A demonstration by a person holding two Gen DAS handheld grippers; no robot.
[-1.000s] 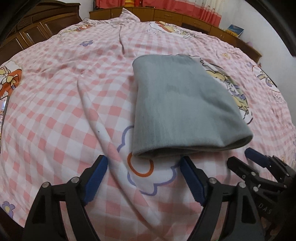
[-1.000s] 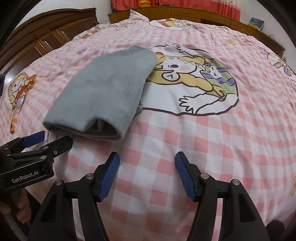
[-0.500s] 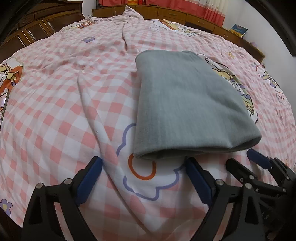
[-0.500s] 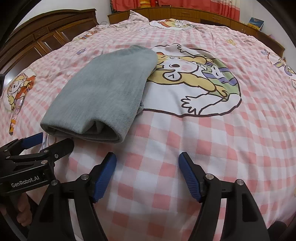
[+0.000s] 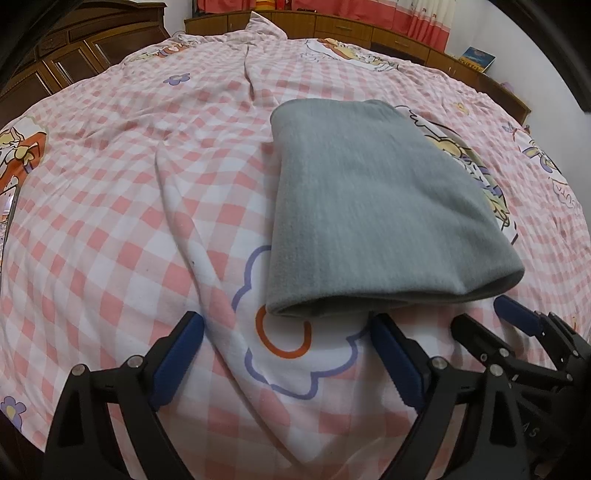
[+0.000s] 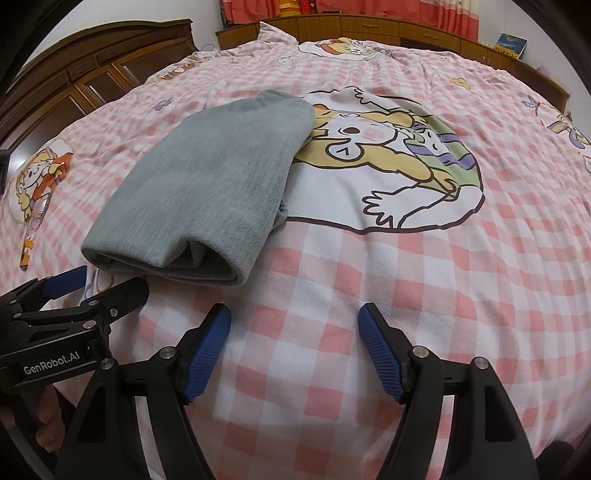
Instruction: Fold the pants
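Observation:
The grey pants lie folded in a flat rectangular stack on the pink checked bedsheet; they also show in the right wrist view. My left gripper is open and empty, just in front of the stack's near folded edge. My right gripper is open and empty, to the right of the stack's near end, over bare sheet. Each gripper shows in the other's view: the right one beside the stack's right corner, the left one at the lower left.
A cartoon print covers the sheet right of the pants. A dark wooden wardrobe stands at the left. A low wooden cabinet and red curtains run along the far wall. A crease in the sheet lies left of the pants.
Both grippers have drawn back slightly from the folded pants and stayed open. The pants have not moved.

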